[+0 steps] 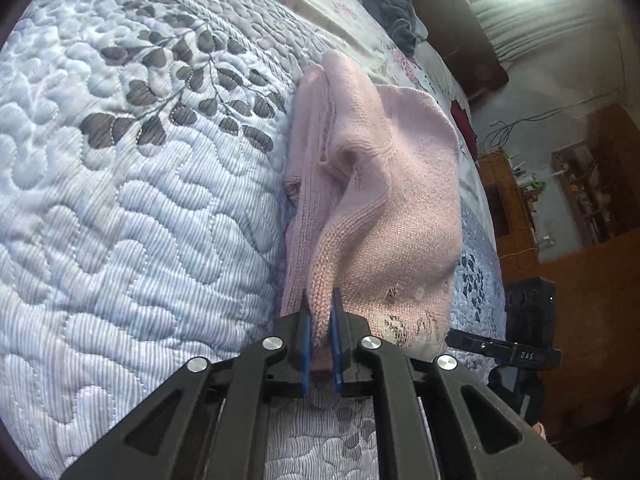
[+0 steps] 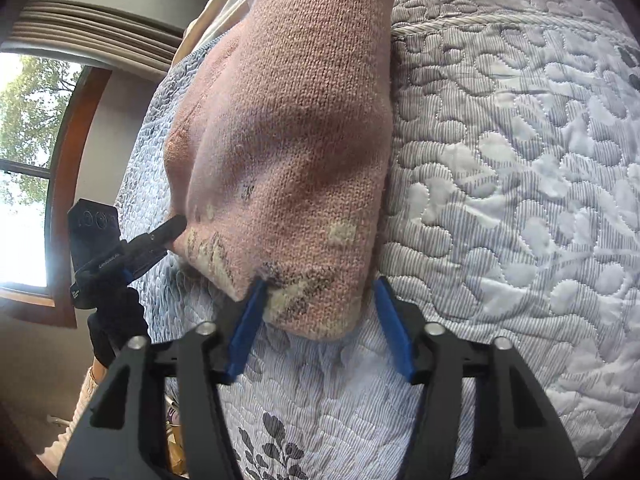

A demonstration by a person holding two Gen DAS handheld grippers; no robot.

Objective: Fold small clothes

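Observation:
A small pink knit sweater (image 1: 400, 208) lies partly folded on the quilted bedspread (image 1: 120, 220). My left gripper (image 1: 320, 312) is shut on a raised ribbed fold at the sweater's near edge. In the right wrist view the sweater (image 2: 288, 120) shows a worn cream and dark pattern along its near hem. My right gripper (image 2: 320, 284) is open, its blue pads (image 2: 248, 320) on either side of that hem corner. The left gripper (image 2: 168, 232) shows there pinching the sweater's left edge. The right gripper (image 1: 472, 342) appears at the sweater's near right corner in the left wrist view.
The pale blue bedspread (image 2: 520, 200) with grey leaf prints spreads all around the sweater. Dark clothes (image 1: 392, 8) are piled at the far end of the bed. Wooden furniture (image 1: 580, 200) stands beyond the bed's right edge, and a window (image 2: 24, 160) lies to the left.

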